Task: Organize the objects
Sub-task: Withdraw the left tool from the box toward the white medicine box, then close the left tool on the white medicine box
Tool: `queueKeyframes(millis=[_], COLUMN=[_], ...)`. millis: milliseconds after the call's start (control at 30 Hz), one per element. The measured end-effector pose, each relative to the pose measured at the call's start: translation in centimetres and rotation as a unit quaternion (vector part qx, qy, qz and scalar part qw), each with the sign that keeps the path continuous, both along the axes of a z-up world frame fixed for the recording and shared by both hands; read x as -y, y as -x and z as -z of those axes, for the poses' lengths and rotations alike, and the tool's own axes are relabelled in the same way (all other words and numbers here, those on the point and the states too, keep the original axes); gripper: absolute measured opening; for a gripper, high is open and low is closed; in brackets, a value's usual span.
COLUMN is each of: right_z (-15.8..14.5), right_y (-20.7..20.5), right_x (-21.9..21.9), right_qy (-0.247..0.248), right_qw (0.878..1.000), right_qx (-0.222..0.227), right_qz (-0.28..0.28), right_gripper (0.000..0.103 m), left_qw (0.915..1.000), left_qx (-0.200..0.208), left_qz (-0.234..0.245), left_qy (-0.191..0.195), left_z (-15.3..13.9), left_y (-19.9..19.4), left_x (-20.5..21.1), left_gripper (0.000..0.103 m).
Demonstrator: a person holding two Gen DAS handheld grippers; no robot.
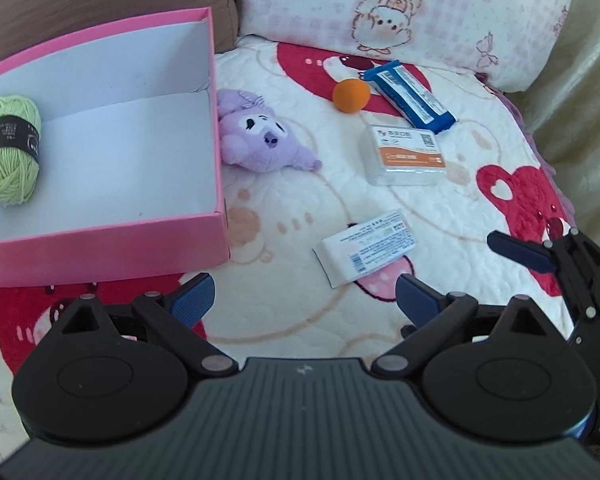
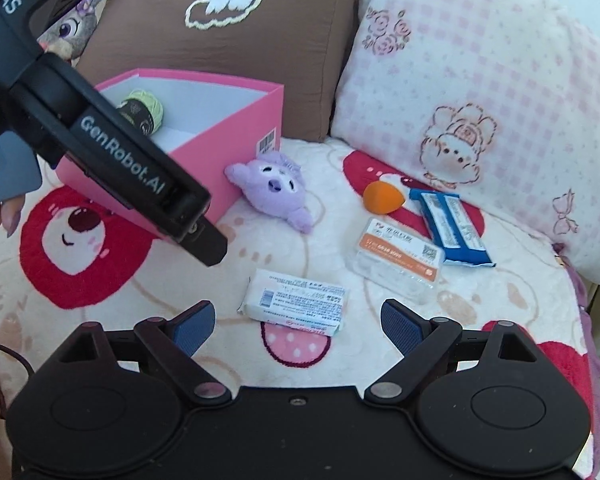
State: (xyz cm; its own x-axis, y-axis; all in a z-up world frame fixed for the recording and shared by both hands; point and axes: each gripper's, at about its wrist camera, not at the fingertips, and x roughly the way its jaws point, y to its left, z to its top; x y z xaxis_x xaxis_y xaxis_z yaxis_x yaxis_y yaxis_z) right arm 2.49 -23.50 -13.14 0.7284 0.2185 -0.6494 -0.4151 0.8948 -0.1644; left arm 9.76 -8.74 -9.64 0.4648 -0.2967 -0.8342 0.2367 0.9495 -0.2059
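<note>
Left wrist view is showing only yarn (image 1: 10, 150) sitting in the box (image 1: 100, 248); five things are waiting, both tools (image 1: 304, 300) (image 2: 298, 322) gaping empty.

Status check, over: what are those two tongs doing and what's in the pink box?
Both tongs open, empty: left, right. Green yarn alone in pink box. White packet nearest; nothing blocking.

Open blanket (image 2: 228, 280) beside white packet (image 2: 296, 304); pink box (image 1: 100, 252) perhaps crowding left.
</note>
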Motion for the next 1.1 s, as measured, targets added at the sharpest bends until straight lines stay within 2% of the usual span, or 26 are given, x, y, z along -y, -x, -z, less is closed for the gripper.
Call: queueKeyframes(millis=[167,300,433,567,800,900,967,1100], right_z=[1.7,2.9,3.8,4.6,5.9,6.1,6.1,6.1], right_y=[-1.1,-2.4,-3.1,-3.4,-4.9,-5.5,-6.0,-6.5], right_x=[-0.8,-1.1,-1.0,-0.7,-0.1,0.2,0.3,0.2], right_qy=[-0.001,0.013,0.022,0.021,0.0,-0.012,-0.02,-0.025], right_qw=[1.0,0.999,0.999,0.999,0.999,0.998,0.997,0.997], right_qx=[-0.021,-0.028,-0.031,-0.026,-0.048,-0.059,-0.071,-0.078], right_qz=[-0.007,-0.009,-0.013,-0.01,0.0,0.005,0.006,0.002], right_gripper=[0.092,0.092,0.092,0.092,0.092,0.092,0.092,0.09], left_qw=[0.9997,0.9989,0.998,0.9966,0.994,0.9922,0.9904,0.9891], left_qx=[-0.01,-0.015,-0.018,-0.007,0.012,0.013,0.014,0.017], left_qz=[0.005,0.007,0.0,0.002,-0.016,-0.02,-0.025,-0.019], left_qy=[0.022,0.043,0.06,0.081,0.107,0.123,0.135,0.145], left_z=[2.0,3.8,5.3,6.1,6.8,7.4,7.9,8.5], left_y=[-0.3,-0.5,-0.6,-0.6,-1.0,-1.2,-1.4,-1.6], left_x=[0.3,0.9,1.0,1.0,0.9,0.6,0.5,0.7], left_gripper=[0.097,0.09,0.089,0.086,0.08,0.072,0.063,0.057])
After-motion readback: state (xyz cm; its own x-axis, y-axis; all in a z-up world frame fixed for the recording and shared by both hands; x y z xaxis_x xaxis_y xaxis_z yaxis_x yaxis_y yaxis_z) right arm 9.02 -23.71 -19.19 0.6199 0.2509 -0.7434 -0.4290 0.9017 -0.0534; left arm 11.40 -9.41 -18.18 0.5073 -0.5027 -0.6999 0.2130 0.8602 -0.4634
